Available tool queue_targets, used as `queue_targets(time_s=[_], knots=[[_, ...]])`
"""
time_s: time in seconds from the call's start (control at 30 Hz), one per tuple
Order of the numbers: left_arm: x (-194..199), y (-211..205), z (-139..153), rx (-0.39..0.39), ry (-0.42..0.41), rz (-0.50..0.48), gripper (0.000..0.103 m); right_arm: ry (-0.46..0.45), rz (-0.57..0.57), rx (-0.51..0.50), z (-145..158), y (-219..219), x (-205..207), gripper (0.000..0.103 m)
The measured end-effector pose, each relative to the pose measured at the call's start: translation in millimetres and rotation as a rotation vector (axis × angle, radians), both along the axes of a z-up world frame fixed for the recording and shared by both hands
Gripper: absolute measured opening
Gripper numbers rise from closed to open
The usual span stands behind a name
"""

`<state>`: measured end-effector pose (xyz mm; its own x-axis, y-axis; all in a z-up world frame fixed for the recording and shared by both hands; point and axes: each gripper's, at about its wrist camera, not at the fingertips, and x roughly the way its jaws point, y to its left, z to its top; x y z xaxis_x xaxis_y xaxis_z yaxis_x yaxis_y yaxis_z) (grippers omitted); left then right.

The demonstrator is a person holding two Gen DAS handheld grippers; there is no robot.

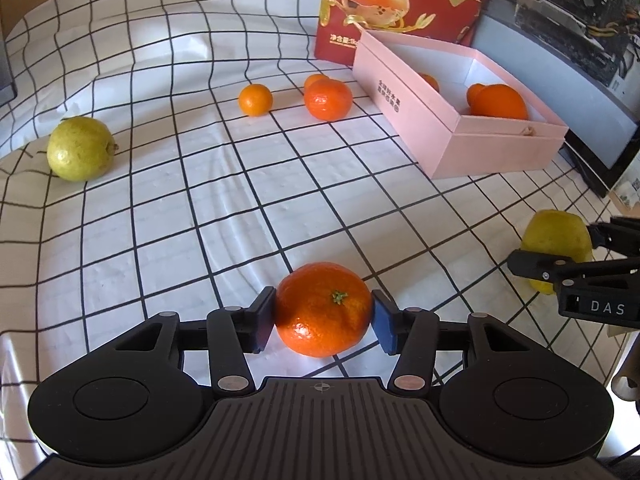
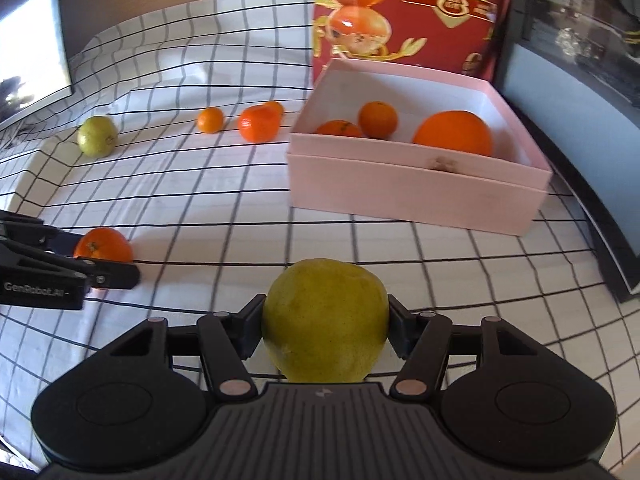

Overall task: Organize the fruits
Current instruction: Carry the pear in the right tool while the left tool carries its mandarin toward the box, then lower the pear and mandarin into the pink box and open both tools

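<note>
Two grippers grip fruit: left gripper [image 1: 323,312] clamps a tangerine [image 1: 323,309], right gripper [image 2: 325,322] a pear [image 2: 325,320]. Pink box [image 2: 416,188] beyond holds three oranges; loose fruit lies left.

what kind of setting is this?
Likely a home or office desk, not a kitchen: a grid-pattern tablecloth, a monitor at the edge, a red mandarin gift box behind the pink box.

right gripper [image 1: 560,256]: "DAS" in white | left gripper [image 2: 108,270]: "GenRobot.AI" | red carton [image 2: 404,12] behind pink box [image 2: 416,184]: large gold Chinese character, small print unreadable
</note>
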<state>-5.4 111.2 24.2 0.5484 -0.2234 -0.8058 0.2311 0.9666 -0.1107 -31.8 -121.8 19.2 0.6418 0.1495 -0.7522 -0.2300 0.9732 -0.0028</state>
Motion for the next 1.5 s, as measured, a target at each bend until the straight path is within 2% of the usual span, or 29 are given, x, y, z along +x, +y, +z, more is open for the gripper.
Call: queue_targets(time_s=[0.23, 0.73, 0.87, 0.97, 1.07, 1.17, 1.3, 1.37, 1.43, 1.5], knots=[[0.2, 0.7, 0.4, -0.032, 0.009, 0.027, 0.055, -0.001, -0.045, -0.003, -0.4, -16.0, -0.8, 0.061], [5.9, -21.0, 5.9, -0.114, 0.022, -0.027, 0.054, -0.014, -0.089, 0.019, 5.4, -34.3, 5.3, 0.061], [21.5, -30.6, 24.6, -0.163, -0.010, -0.042, 0.054, -0.043, -0.090, 0.042, 20.9, -41.2, 12.4, 0.061], [42.9, -41.7, 52.4, -0.193, -0.073, -0.073, 0.054, -0.086, -0.073, 0.047, 40.5, -45.6, 24.0, 0.061], [71.8, -54.4, 86.5, -0.226, -0.154, -0.103, 0.054, -0.149, -0.049, 0.048, 69.5, -53.3, 44.9, 0.061], [107.5, -72.1, 105.4, -0.249, -0.174, -0.124, 0.054, -0.193, -0.035, 0.049, 102.7, -61.3, 73.8, 0.061], [157.2, -104.7, 97.7, -0.257, -0.131, -0.141, 0.055, -0.240, -0.024, 0.023, 136.1, -67.6, 113.1, 0.061], [179.3, -121.2, 80.7, -0.274, -0.059, -0.156, 0.055, -0.243, -0.022, 0.010, 143.5, -71.0, 130.3, 0.061], [188.4, -131.9, 61.8, -0.271, 0.009, -0.172, 0.054, -0.226, -0.026, 0.012, 144.1, -75.0, 145.9, 0.061], [184.7, -144.0, 50.0, -0.234, 0.013, -0.208, 0.055, -0.200, -0.027, 0.024, 139.9, -79.3, 157.1, 0.061]])
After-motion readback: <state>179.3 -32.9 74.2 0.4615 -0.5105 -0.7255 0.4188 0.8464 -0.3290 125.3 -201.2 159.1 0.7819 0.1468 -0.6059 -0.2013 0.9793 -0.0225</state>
